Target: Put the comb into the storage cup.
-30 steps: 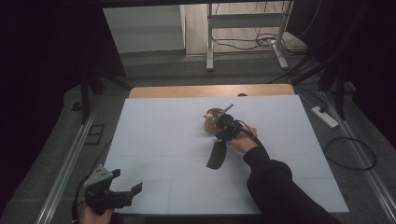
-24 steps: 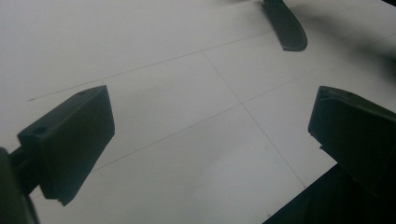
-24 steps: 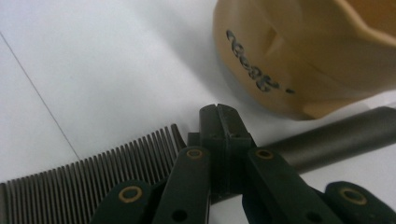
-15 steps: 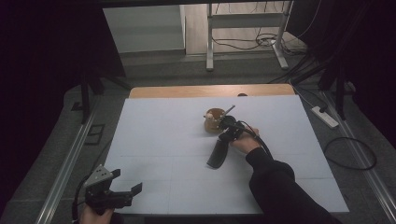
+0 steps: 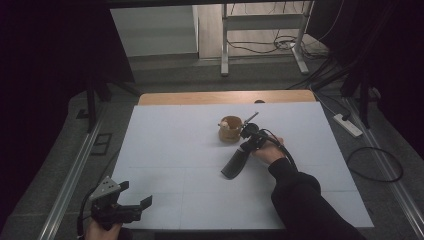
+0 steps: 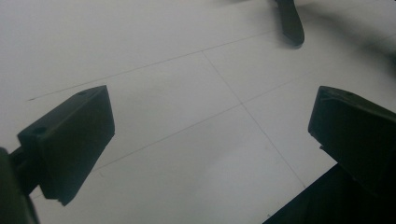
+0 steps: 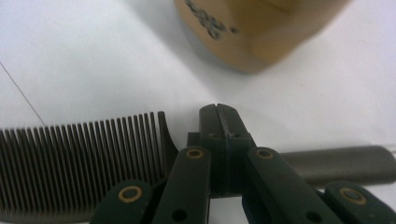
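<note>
A black tail comb [image 5: 234, 164] lies on the white table [image 5: 175, 150], its thin handle pointing up-right past a small wooden cup [image 5: 230, 129]. My right gripper [image 5: 248, 134] is shut and sits across the comb's neck, right beside the cup. In the right gripper view its jaws [image 7: 217, 112] meet along a seam. The comb's teeth [image 7: 79, 158] run left behind them and its handle runs right; the cup [image 7: 261, 28] is blurred just beyond. My left gripper [image 5: 136, 194] is open over the table's near-left corner, its jaws [image 6: 210, 121] wide apart over bare table, with the comb's end [image 6: 290, 23] far ahead.
A wooden strip [image 5: 225, 96] edges the table's far side. A metal frame [image 5: 225, 45] and cables stand on the floor behind. A power strip [image 5: 347, 125] lies on the floor to the right. A rail [image 5: 70, 180] runs along the left side.
The right hand and gripper have shifted only slightly beside the cup. The comb and the left gripper are in nearly the same places.
</note>
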The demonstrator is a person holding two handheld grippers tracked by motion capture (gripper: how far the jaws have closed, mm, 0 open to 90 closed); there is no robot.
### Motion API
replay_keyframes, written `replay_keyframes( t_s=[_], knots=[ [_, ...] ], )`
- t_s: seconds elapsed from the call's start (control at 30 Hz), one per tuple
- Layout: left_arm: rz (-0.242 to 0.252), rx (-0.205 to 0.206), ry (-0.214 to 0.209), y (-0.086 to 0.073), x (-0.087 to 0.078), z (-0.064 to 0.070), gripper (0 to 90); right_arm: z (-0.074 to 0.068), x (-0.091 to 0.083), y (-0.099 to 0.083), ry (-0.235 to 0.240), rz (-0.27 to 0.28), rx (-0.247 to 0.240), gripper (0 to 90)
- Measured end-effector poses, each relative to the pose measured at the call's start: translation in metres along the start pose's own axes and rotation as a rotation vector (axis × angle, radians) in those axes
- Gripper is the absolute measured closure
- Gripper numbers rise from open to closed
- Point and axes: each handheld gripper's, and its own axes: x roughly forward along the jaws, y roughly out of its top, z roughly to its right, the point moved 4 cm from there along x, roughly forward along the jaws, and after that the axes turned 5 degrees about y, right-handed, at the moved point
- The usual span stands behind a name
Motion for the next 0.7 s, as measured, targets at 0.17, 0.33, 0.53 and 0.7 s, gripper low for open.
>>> replay_keyframes(
  t_s=[0.17, 0.33, 0.53, 0.7],
  knots=[
    [0.0, -0.001, 0.001, 0.0, 0.0, 0.0, 1.0, 0.006, -0.005, -0.007, -0.003, -0.006, 0.015, 89.6],
    [0.0, -0.005, -0.001, 0.0, 0.0, 0.0, 1.0, 0.011, -0.011, -0.017, -0.011, -0.009, 0.029, 89.6],
    [0.001, -0.004, 0.001, 0.0, 0.0, 0.0, 1.0, 0.018, -0.019, -0.031, -0.006, -0.004, 0.055, 89.6],
    [0.001, -0.004, 0.001, 0.0, 0.0, 0.0, 1.0, 0.023, -0.025, -0.041, -0.015, -0.003, 0.068, 89.6]
  ],
)
